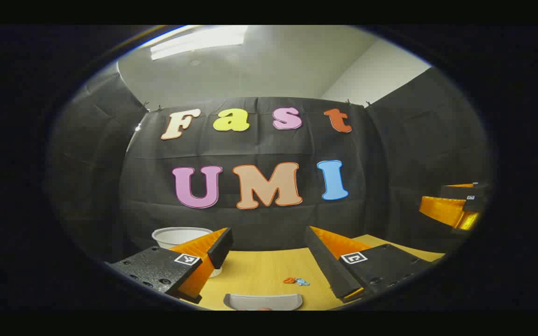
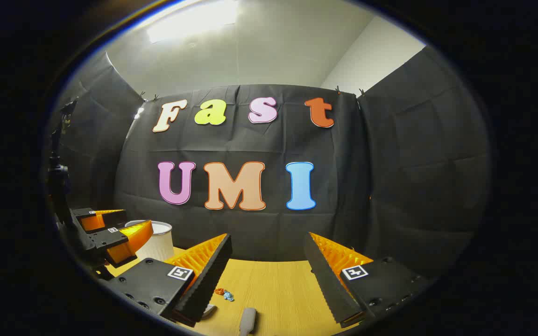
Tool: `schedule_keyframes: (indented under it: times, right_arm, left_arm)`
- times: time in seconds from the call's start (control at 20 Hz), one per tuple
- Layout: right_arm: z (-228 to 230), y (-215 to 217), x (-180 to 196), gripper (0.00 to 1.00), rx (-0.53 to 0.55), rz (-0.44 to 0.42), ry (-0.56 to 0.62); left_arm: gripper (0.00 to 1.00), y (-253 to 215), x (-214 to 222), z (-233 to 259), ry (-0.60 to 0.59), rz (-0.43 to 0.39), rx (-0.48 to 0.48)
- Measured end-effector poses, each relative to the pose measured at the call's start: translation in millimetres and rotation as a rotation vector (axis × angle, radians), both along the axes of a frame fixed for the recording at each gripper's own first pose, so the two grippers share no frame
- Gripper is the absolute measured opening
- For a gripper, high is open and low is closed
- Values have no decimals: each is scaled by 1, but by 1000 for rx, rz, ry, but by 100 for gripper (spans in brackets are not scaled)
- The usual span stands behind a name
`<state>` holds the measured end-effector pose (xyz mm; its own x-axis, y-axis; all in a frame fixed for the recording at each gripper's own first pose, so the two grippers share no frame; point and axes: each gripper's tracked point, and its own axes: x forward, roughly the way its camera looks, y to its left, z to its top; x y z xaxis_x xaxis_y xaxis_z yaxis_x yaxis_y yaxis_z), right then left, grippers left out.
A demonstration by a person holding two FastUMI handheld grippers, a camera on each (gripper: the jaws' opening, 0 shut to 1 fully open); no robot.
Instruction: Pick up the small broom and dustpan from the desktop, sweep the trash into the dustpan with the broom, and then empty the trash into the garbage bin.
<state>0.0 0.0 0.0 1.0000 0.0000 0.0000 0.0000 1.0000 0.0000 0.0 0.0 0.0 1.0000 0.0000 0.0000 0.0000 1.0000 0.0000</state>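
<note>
My left gripper (image 1: 269,268) hangs open above the wooden desktop (image 1: 250,284), nothing between its fingers. Just below it lies the pale grey dustpan (image 1: 263,301), cut off by the view's lower edge. A few small orange and blue trash scraps (image 1: 296,281) lie just beyond the dustpan to the right. My right gripper (image 2: 266,280) is open too and holds nothing. Beneath it a grey rounded handle (image 2: 248,321), seemingly the broom's, lies on the desk, with the trash scraps (image 2: 224,294) to its left. The left gripper (image 2: 110,233) shows at the left, the right gripper (image 1: 456,205) at the far right.
A white ribbed garbage bin (image 1: 180,235) stands at the desk's back left, also seen as the bin (image 2: 159,240) behind the left gripper. A small pale piece (image 2: 208,310) lies beside my right gripper's left finger. Black cloth walls close the booth behind and at both sides.
</note>
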Motion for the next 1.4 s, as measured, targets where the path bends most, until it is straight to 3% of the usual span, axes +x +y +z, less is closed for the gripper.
schedule_keyframes:
  times: [0.5,0.55,0.6,0.7,0.75,0.8,0.85,0.95,1.0,1.35,1.4]
  right_arm:
    - [4,13,14,99,5,57,-28]
    - [4,12,14,99,10,61,-35]
    - [5,11,17,99,16,63,-37]
    - [2,11,20,100,25,73,-25]
    - [1,10,21,99,30,72,-18]
    - [0,9,22,99,34,74,-17]
    - [0,11,22,99,38,75,-18]
    - [-4,11,25,99,39,77,-12]
    - [-4,12,27,99,36,79,-8]
    - [-13,13,29,99,39,82,11]
    - [-14,12,29,99,39,82,16]
  left_arm:
    - [93,8,-1,7,-8,46,16]
    - [98,12,-2,10,-14,58,24]
    - [94,15,-3,11,-20,71,33]
    - [99,18,-6,15,-33,87,36]
    - [94,18,-7,17,-40,88,29]
    - [99,18,-9,17,-46,90,23]
    - [94,19,-9,17,-45,94,22]
    - [99,20,-9,14,-38,98,23]
    - [94,21,-8,12,-35,100,22]
    - [94,23,-5,-8,23,105,-1]
    - [99,25,-4,-10,25,108,-7]
